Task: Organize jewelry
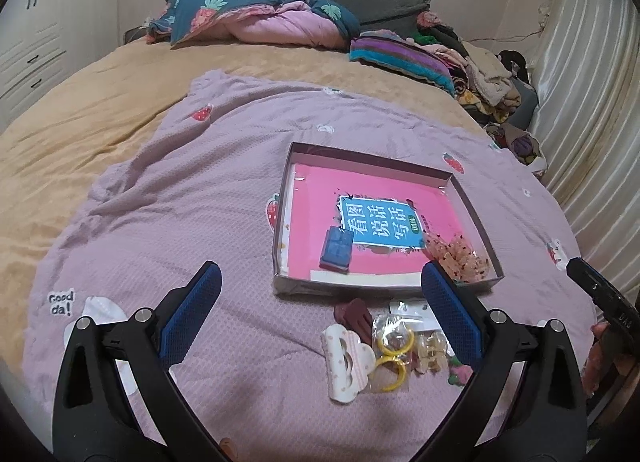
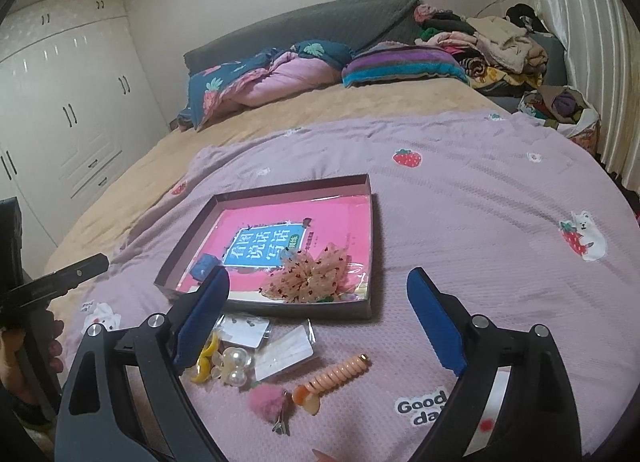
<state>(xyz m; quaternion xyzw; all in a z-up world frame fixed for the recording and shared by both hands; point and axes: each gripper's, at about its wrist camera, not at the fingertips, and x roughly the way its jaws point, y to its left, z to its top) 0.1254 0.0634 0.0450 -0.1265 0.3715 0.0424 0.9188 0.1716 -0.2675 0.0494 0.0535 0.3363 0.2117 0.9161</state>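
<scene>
While both jaws gape wide, hair clips (image 2: 236, 362) crowd the blanket (image 2: 460, 222) beside the box (image 2: 370, 246).

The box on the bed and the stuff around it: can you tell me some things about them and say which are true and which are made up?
1. The lacy bow lies inside the box. True.
2. The left gripper is squeezing the yellow hair ties. False: its jaws are wide open and hold nothing.
3. The pink pom-pom clip lies on the purple blanket, outside the box. True.
4. The box has its lid on. False: it is open, and a pink book shows inside.
5. The right gripper is open. True.
</scene>
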